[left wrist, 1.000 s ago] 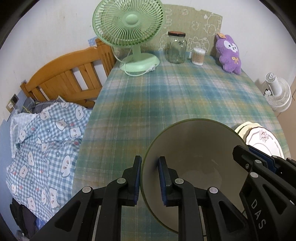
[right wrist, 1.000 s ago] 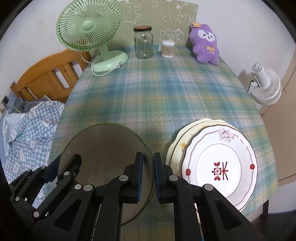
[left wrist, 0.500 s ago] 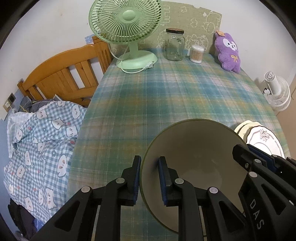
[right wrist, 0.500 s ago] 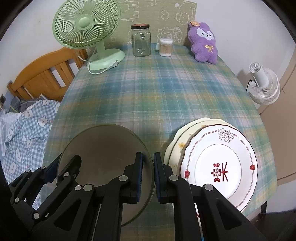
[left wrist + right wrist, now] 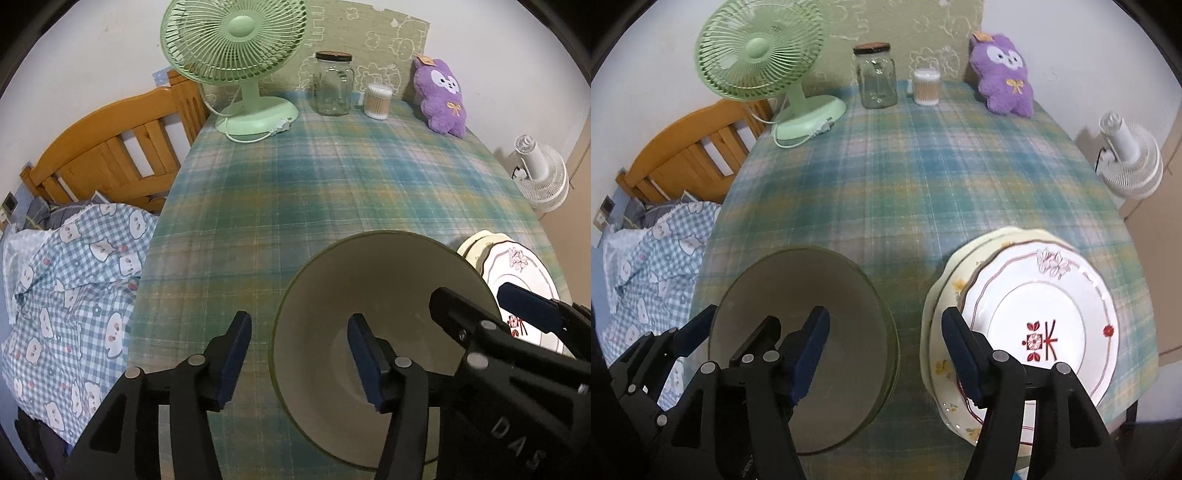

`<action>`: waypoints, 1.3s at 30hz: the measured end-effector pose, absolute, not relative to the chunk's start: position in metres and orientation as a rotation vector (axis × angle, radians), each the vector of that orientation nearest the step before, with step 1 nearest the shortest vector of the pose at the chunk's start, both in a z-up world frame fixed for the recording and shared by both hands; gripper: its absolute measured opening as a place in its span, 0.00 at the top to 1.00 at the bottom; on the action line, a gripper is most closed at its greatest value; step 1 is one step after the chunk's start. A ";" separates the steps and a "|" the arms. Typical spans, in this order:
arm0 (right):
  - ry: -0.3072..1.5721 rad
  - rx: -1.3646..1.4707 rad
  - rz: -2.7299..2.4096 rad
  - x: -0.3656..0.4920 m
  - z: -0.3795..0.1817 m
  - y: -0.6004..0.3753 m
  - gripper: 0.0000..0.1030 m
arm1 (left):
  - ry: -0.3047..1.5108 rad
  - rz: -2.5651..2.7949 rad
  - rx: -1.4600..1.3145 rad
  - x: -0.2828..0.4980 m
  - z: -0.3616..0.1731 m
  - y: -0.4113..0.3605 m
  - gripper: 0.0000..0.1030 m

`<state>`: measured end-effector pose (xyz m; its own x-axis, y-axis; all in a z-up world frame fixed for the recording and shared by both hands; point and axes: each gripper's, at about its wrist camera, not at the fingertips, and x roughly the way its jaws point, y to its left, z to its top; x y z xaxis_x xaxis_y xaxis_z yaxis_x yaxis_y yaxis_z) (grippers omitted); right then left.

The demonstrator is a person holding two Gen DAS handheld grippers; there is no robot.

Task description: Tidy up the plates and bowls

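A large grey-green bowl (image 5: 384, 295) rests on the plaid table near its front edge; it also shows in the right wrist view (image 5: 812, 291). My left gripper (image 5: 299, 360) is open, its jaws straddling the bowl's left rim without touching. My right gripper (image 5: 884, 356) is open, its jaws straddling the bowl's right rim. To the right lies a stack of plates (image 5: 1034, 306), the top one white with a red motif; the stack shows in the left wrist view (image 5: 517, 266) behind my right gripper (image 5: 495, 306).
At the table's far end stand a green fan (image 5: 236, 55), a glass jar (image 5: 332, 85), a cotton swab tub (image 5: 377, 101) and a purple plush (image 5: 441, 99). A wooden bed frame (image 5: 103, 158) and checked bedding (image 5: 62, 280) lie left. A white fan (image 5: 1126, 158) stands right of the table.
Both grippers were shut on the bowl's rim, left and right; both have now opened and let go. The bowl sits on the table.
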<state>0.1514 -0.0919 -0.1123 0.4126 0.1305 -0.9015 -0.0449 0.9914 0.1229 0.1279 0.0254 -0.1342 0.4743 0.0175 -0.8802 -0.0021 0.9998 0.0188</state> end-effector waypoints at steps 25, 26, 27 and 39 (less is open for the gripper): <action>1.246 0.153 0.193 0.174 -0.152 -0.083 0.60 | 1.132 -0.036 -0.005 0.141 -0.159 0.027 0.47; 1.246 0.152 0.194 0.174 -0.152 -0.083 0.60 | 1.134 -0.042 -0.009 0.142 -0.159 0.027 0.48; 1.247 0.155 0.196 0.175 -0.152 -0.083 0.60 | 1.138 -0.052 -0.015 0.142 -0.160 0.027 0.49; 1.266 0.170 0.183 0.172 -0.152 -0.084 0.59 | 1.158 -0.091 -0.034 0.141 -0.159 0.026 0.53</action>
<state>0.1721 -0.0838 -0.1523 0.2896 0.2295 -0.9292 -0.0425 0.9730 0.2271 0.1411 0.0258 -0.1592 0.3983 -0.0893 -0.9129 0.0541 0.9958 -0.0738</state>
